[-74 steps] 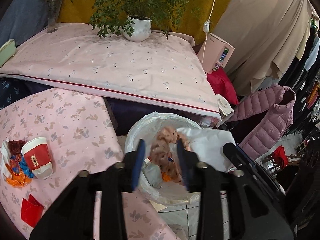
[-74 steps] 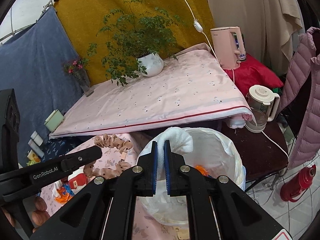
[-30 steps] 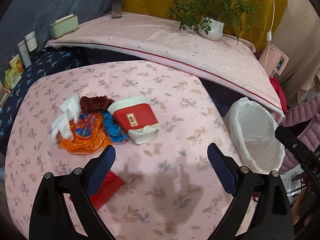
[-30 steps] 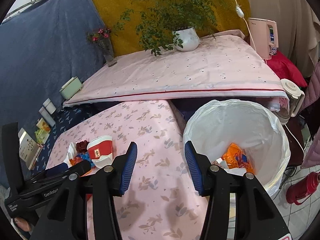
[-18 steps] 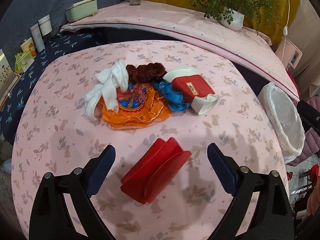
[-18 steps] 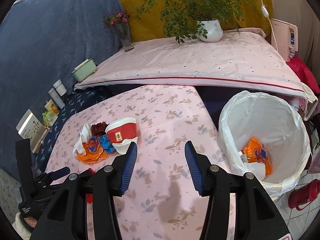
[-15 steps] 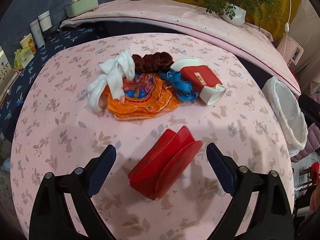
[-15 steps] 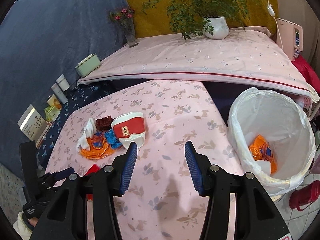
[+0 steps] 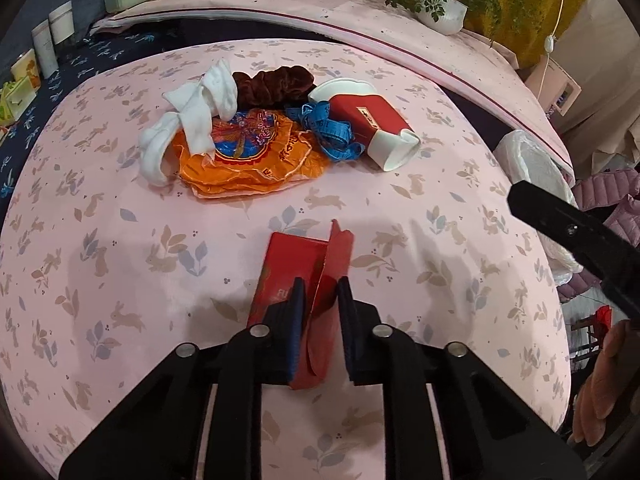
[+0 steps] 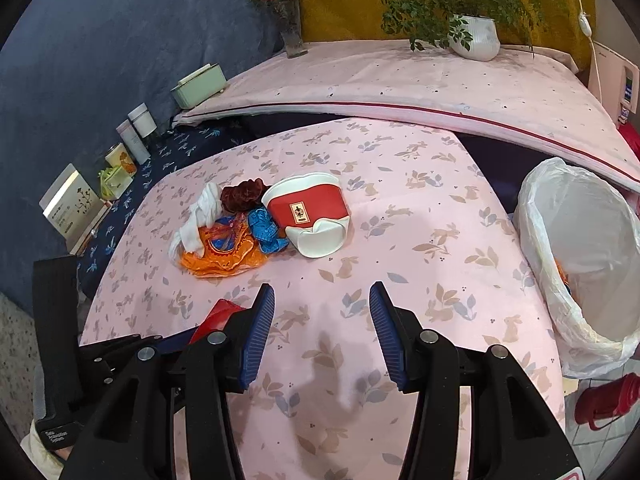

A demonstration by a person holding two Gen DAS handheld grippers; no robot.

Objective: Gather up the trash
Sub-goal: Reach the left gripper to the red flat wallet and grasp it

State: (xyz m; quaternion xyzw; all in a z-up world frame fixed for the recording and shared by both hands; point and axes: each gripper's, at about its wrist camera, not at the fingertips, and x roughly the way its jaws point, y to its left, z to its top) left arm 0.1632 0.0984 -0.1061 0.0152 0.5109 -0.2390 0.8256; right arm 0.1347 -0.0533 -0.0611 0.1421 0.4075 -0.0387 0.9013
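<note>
Now the left claw (image 9: 321,292) had just been closing and was clamped on the red folded card (image 9: 308,272), low on the tabletop (image 9: 460,288) at 6 o'clock of the trash pile. Step in hand: grasping the card. Next move probably called for lifting it and carrying it toward 3 o'clock to the lined bin (image 10: 580,256). Right claw (image 10: 322,312) hovered apart, empty, over bare cloth. Left on the tabletop, counted: one paper cup (image 10: 310,212), one orange wrapper (image 9: 248,156), one blue tape (image 9: 330,130), one white cloth (image 9: 188,120), one dark scrunchie (image 9: 272,84).
</note>
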